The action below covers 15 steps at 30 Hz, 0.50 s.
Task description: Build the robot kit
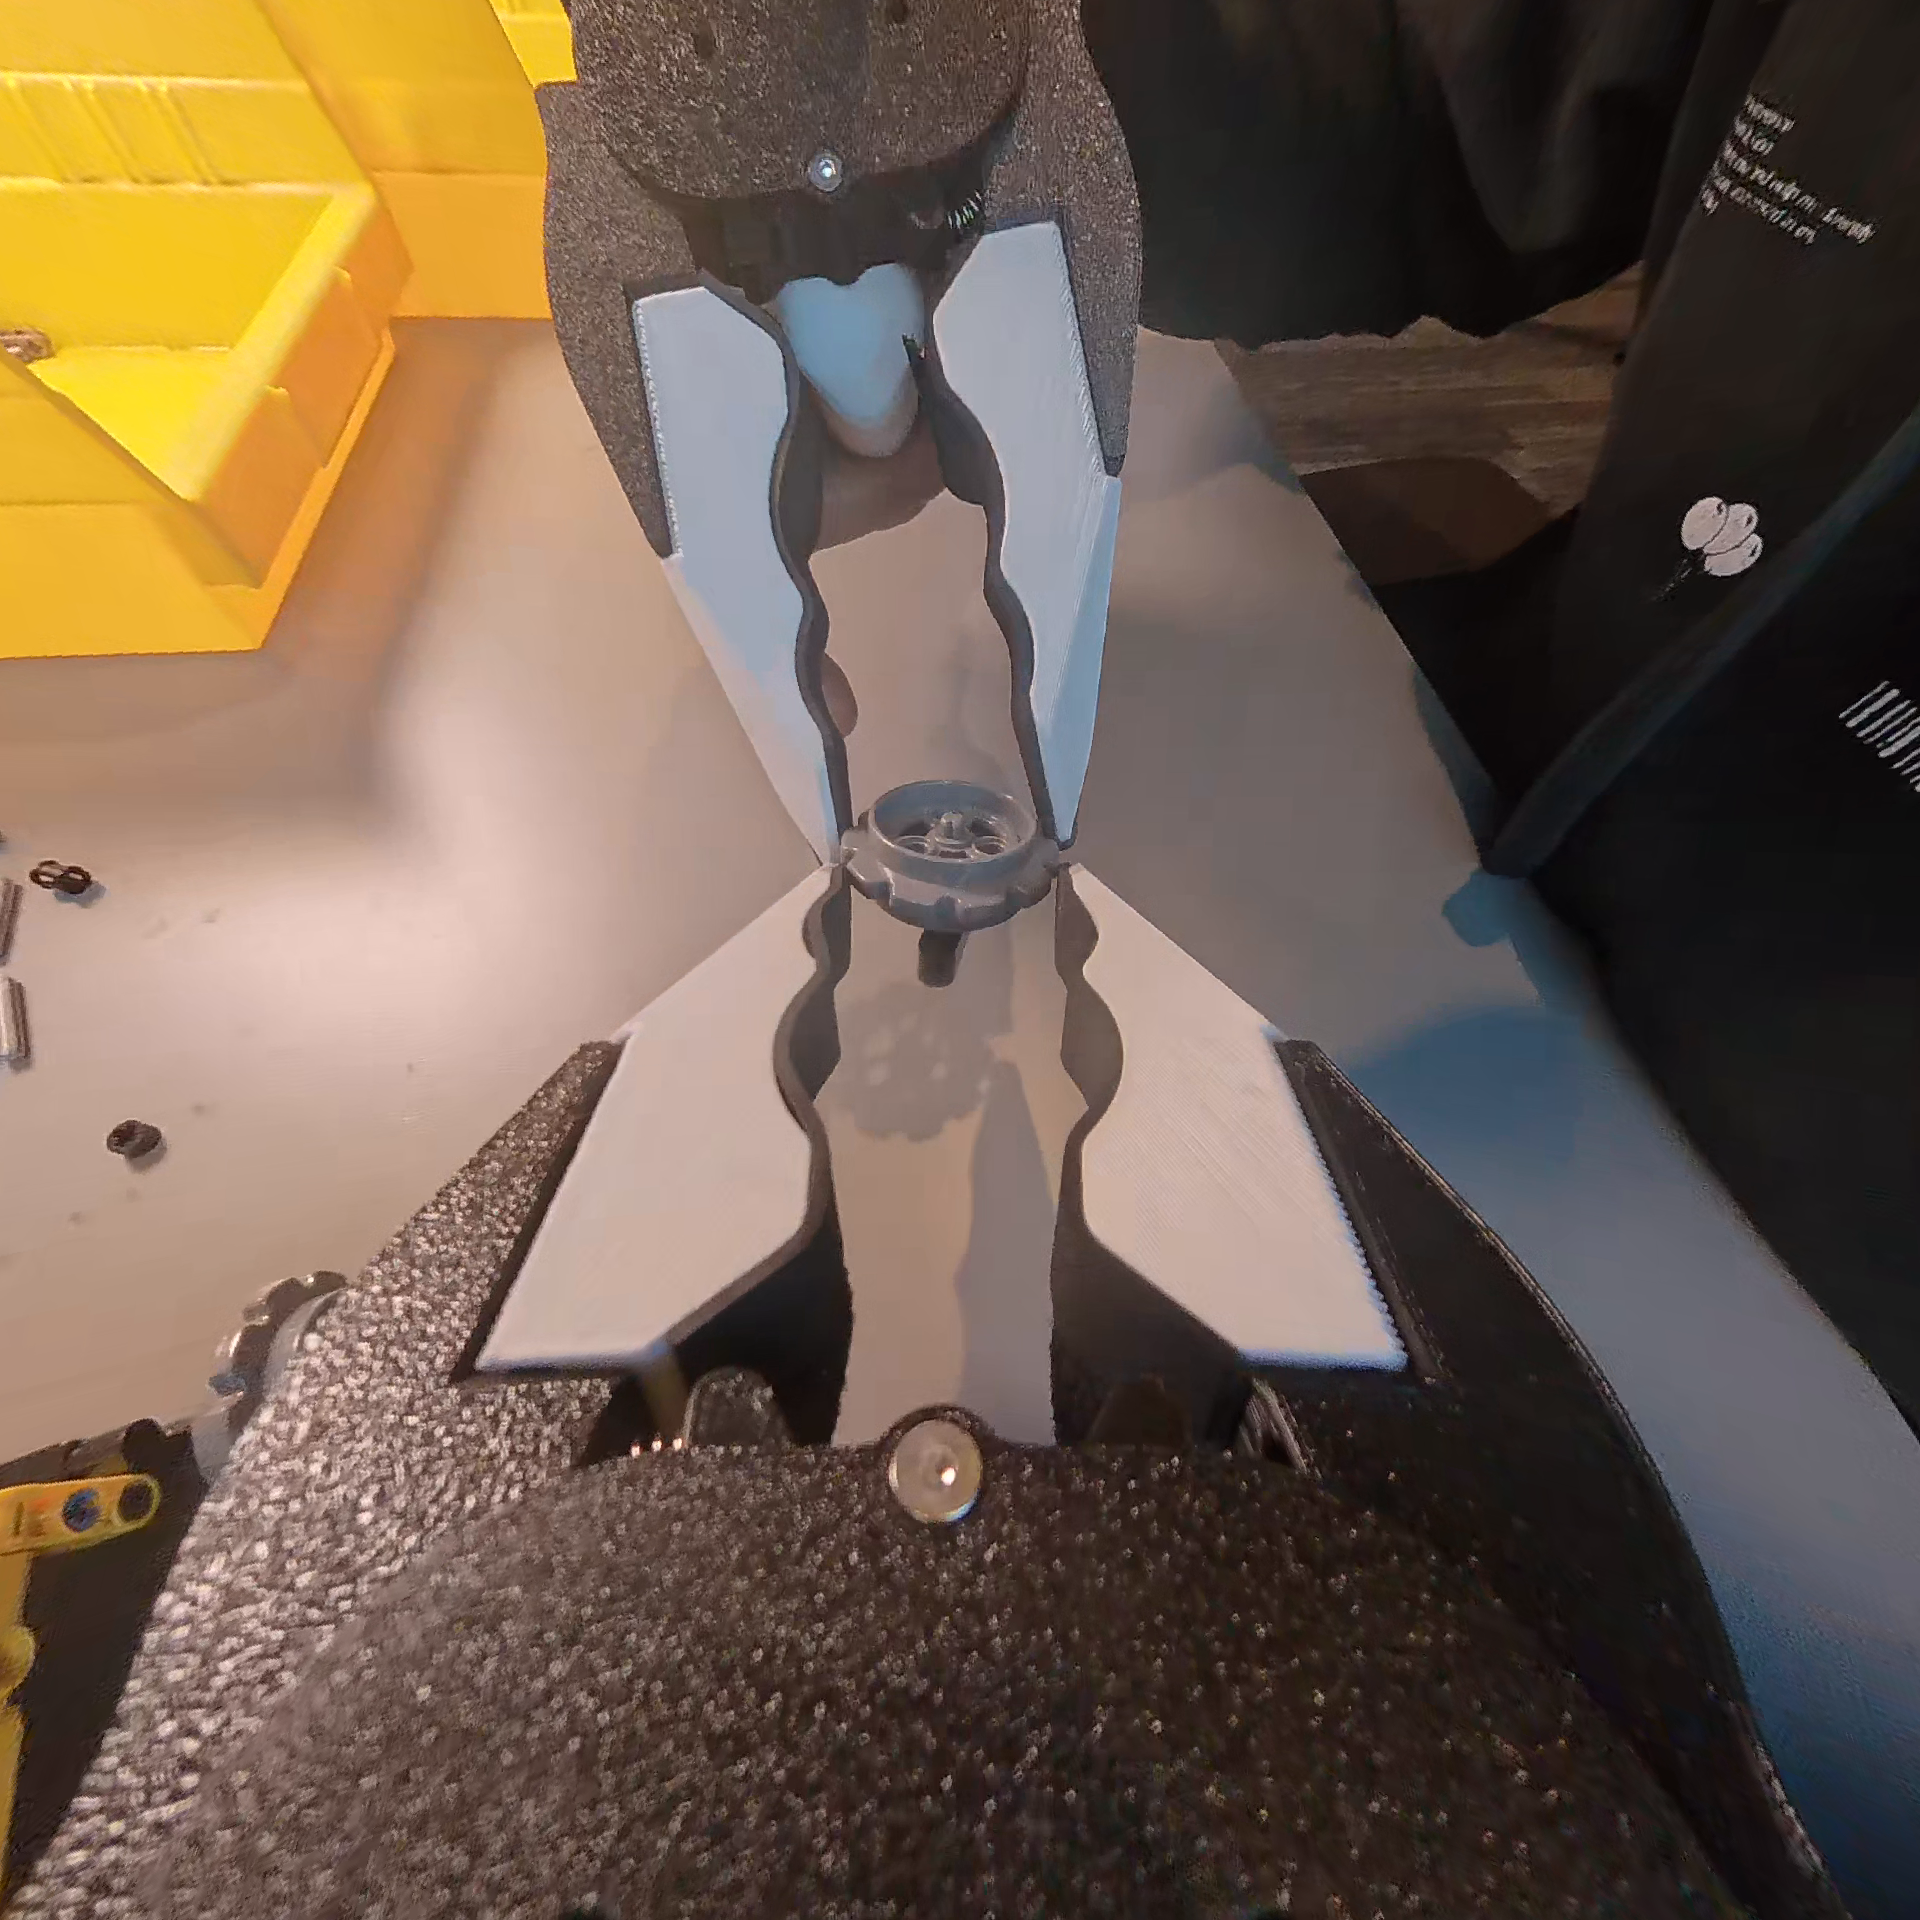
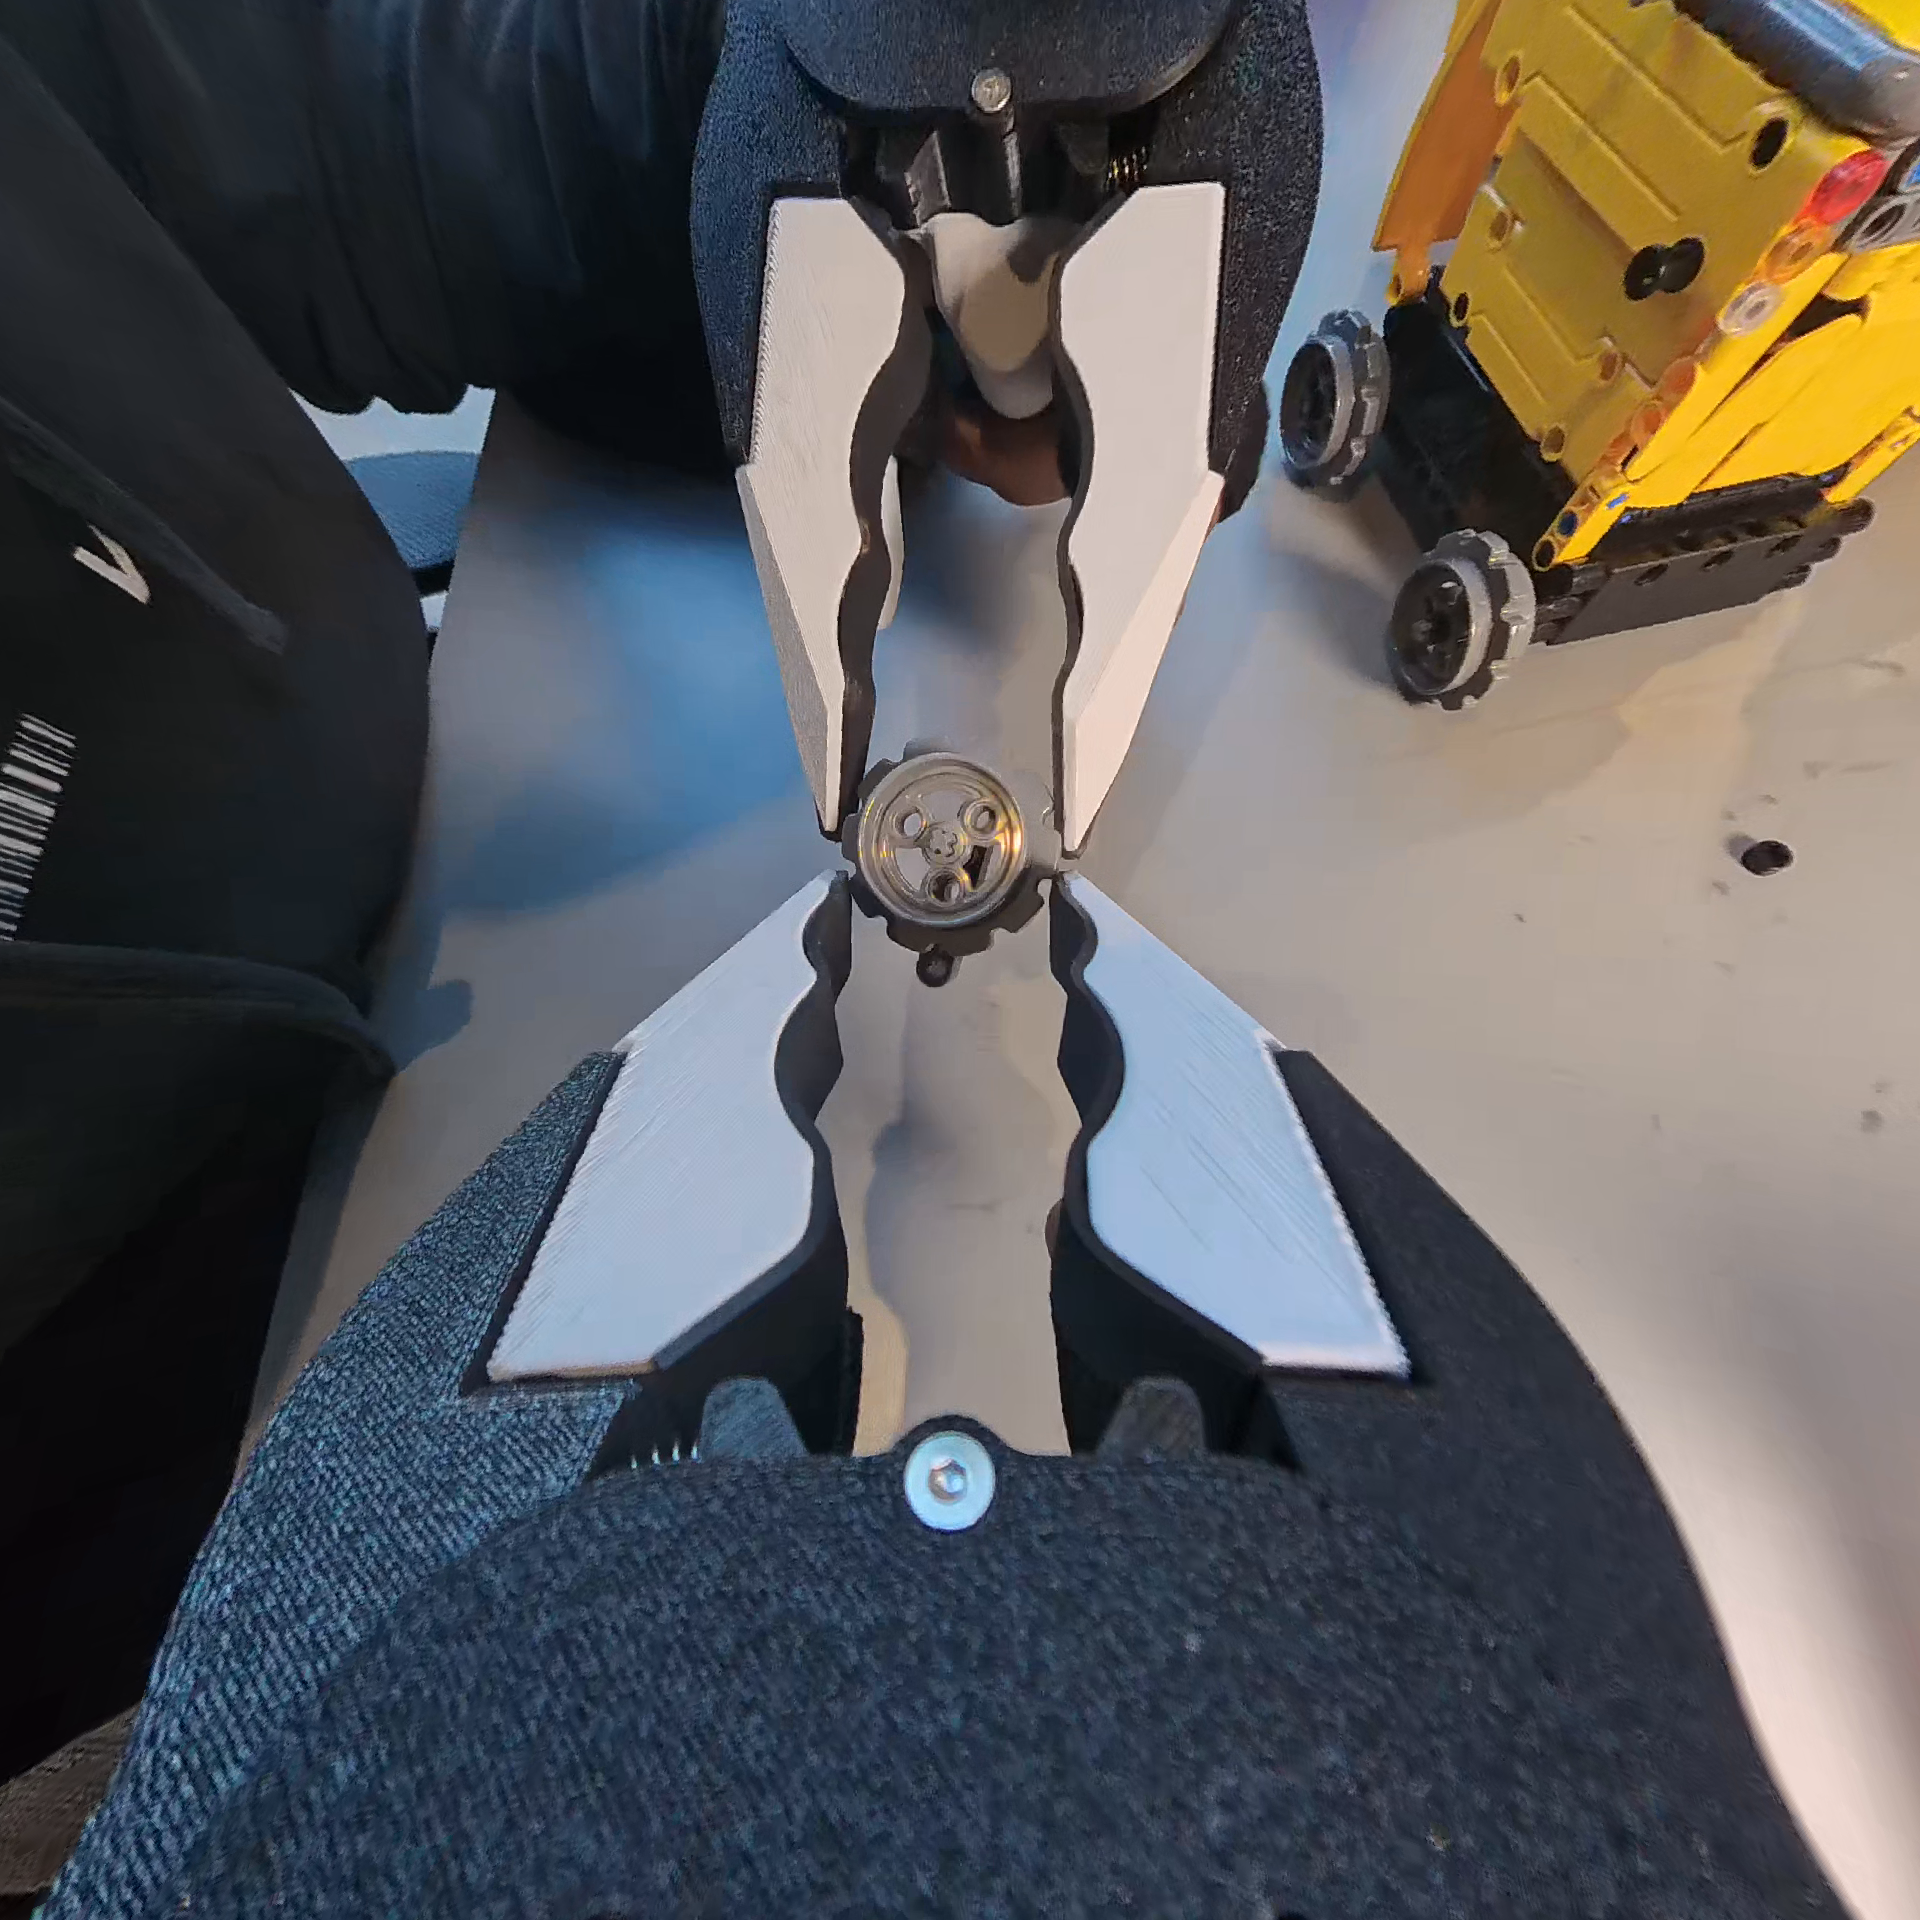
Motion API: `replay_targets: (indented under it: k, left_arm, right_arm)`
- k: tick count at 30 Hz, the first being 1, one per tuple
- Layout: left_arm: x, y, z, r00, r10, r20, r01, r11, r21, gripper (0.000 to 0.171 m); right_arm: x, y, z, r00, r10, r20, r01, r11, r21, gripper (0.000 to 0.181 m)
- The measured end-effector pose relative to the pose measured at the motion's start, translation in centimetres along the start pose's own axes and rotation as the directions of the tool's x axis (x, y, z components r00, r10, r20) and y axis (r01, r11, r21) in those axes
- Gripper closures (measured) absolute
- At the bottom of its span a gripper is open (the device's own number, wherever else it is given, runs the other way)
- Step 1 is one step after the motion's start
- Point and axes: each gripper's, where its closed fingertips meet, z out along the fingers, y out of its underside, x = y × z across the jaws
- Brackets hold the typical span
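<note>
Your two grippers meet tip to tip above the pale table (image 1: 312, 831), left gripper (image 1: 948, 894) and right gripper (image 2: 948, 883) both narrowed onto one grey toothed wheel (image 1: 951, 857), held off the surface with a short black pin beneath. Yellow bins (image 1: 187, 343) stand far left, their contents out of sight; a yellow brick-built vehicle (image 2: 1621, 312) sits at right.

Warm light, soft shadows and glare on the table (image 1: 416, 831); sharp centres, bent, blurred fisheye edges.
</note>
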Motion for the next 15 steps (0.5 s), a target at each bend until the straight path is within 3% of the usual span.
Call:
replay_targets:
  k: [6,9,11,15]
  left_arm:
    - [-0.7,0.9,0.1,0.999,-0.044,0.019,0.044,0.999,-0.029,0.134]
    - [-1.3,1.7,0.4,0.998,-0.054,0.044,0.057,0.996,-0.068,0.135]
    - [-1.3,2.3,0.6,0.997,-0.061,0.046,0.065,0.994,-0.089,0.135]
    - [-1.4,3.0,0.8,0.997,-0.063,0.047,0.068,0.990,-0.124,0.134]
  right_arm:
    - [2.2,-0.5,-2.1,1.000,0.013,-0.026,-0.011,0.998,0.060,0.138]
    - [7.1,-1.5,-3.0,0.985,0.086,-0.152,-0.066,0.989,0.133,0.146]
    - [11.3,-0.8,-2.0,0.949,0.105,-0.296,-0.087,0.993,0.076,0.153]
    - [16.1,0.9,0.6,0.904,0.117,-0.412,-0.156,0.986,-0.061,0.154]
